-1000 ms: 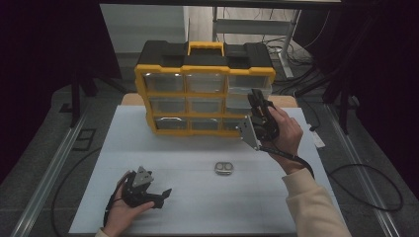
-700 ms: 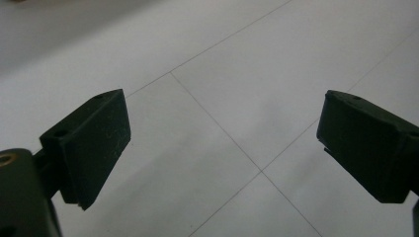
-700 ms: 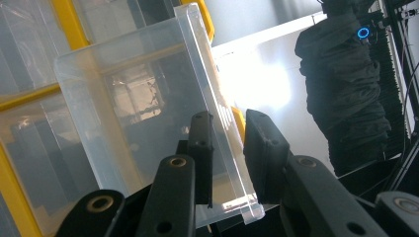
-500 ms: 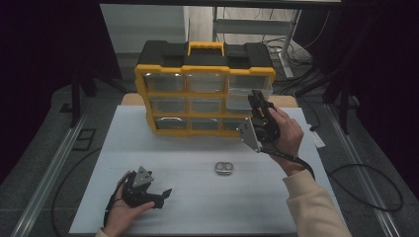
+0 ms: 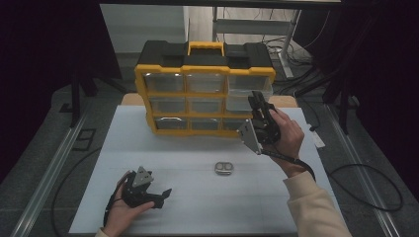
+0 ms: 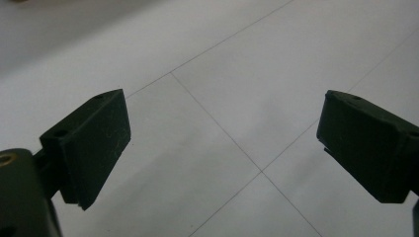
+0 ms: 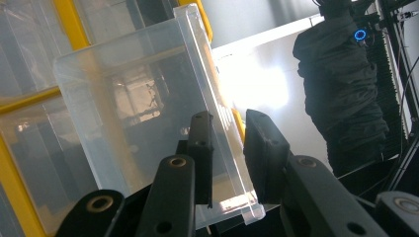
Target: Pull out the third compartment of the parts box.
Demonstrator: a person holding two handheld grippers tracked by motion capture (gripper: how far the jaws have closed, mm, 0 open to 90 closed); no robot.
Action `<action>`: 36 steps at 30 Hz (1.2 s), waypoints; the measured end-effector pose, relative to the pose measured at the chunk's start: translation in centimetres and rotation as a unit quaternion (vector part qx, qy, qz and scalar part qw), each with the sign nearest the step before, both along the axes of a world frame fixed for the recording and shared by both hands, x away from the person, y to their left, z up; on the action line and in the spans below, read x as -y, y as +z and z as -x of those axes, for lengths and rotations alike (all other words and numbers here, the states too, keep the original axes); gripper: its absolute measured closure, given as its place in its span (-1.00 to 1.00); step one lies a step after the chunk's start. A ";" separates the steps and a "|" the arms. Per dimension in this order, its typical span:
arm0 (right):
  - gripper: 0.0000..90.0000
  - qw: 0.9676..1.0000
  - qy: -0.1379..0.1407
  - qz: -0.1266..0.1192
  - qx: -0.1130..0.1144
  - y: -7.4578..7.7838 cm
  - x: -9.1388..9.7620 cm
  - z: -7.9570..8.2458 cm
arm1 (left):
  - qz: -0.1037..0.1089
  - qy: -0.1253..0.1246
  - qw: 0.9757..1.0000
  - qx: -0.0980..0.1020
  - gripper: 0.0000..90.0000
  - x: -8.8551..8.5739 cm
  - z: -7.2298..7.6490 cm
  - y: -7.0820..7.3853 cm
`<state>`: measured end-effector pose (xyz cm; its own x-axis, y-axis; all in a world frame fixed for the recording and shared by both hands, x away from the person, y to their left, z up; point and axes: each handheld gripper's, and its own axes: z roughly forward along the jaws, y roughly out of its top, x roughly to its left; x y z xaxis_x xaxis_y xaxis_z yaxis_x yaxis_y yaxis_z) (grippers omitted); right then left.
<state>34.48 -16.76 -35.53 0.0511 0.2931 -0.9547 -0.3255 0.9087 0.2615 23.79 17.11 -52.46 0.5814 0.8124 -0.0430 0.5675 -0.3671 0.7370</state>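
Nothing has moved: right gripper (image 7: 227, 143) jaws clamp clear drawer (image 7: 148, 123).

A clear plastic drawer (image 7: 143, 123) is the piece being worked on. It belongs to the right-hand column of a yellow and black organiser cabinet (image 5: 205, 96) that stands upright at the far side of the white bench (image 5: 197, 197). The drawer is see-through, box-shaped, with a raised lip along its front edge, and it looks empty. It sits partly drawn out of its slot in the middle row, tilted a little against the yellow frame. Its front wall is pinched between the jaws of the right gripper (image 7: 227, 148), one jaw inside the drawer and one outside.
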 end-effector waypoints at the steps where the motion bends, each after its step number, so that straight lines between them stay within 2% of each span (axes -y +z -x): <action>1: 0.64 1.000 0.000 0.000 0.000 0.0 0.0 0.0 | 0.000 0.000 1.000 -0.001 -0.85 0.0 0.0 0.0; 36: 0.63 1.000 0.009 0.000 0.009 -0.2 0.2 1.5 | 0.000 0.000 1.000 0.000 -0.85 0.0 0.0 0.0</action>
<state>32.99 -16.95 -35.74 0.0637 0.2949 -0.9534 -0.3474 0.9022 0.2558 23.77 17.09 -52.43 0.5808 0.8129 -0.0434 0.5678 -0.3663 0.7372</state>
